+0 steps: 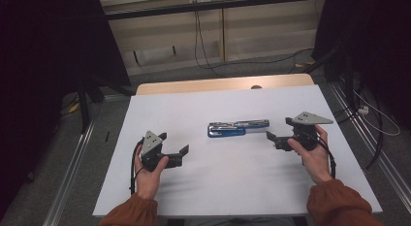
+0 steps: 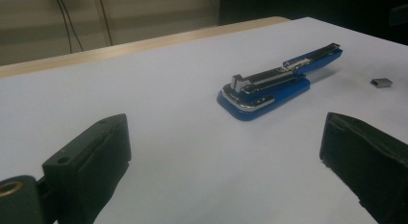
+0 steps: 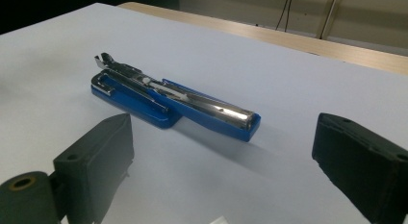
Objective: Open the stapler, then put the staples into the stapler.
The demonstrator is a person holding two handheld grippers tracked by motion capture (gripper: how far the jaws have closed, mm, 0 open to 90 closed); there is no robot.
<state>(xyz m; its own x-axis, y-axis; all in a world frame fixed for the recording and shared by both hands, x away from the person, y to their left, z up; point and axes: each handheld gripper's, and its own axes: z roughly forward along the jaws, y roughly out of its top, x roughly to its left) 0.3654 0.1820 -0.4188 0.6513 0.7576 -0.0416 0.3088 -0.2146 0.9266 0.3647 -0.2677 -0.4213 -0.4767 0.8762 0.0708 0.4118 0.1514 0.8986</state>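
Two grippers, both empty. Left gripper (image 1: 175, 152) sits low at the near-left of the white surface (image 1: 232, 187), jaws spread wide with nothing between them. Right gripper (image 1: 277, 137) is held at the right side, jaws also released and wide, aimed leftward.

Blue stapler (image 1: 237, 128) lies flat on the surface about mid-table, between the two grippers and a bit farther back, touching neither. It is swung open: blue base (image 3: 130, 101) on one side, chrome magazine arm (image 3: 211, 108) stretched out the other way, so the whole thing reads as one long low bar. Left gripper view shows the rounded blue end (image 2: 245, 106) nearest, long axis running away to the right. Small grey metal piece (image 2: 381, 82), likely a staple strip, lies apart from it on the surface; too small to be sure.

Handling, as a guess: rigid metal and plastic, moderately weighty for its size, not fragile. Chrome parts look slick, painted blue sides less so. The hinge is the catch: lift by one half and the other may swing or fold. Best hold looks like across the narrow width at the blue base near the hinge, jaws on the two long sides, where the body is thickest. Pinching the thin chrome rail alone risks slip and twist. A second gripper could steady the far arm.
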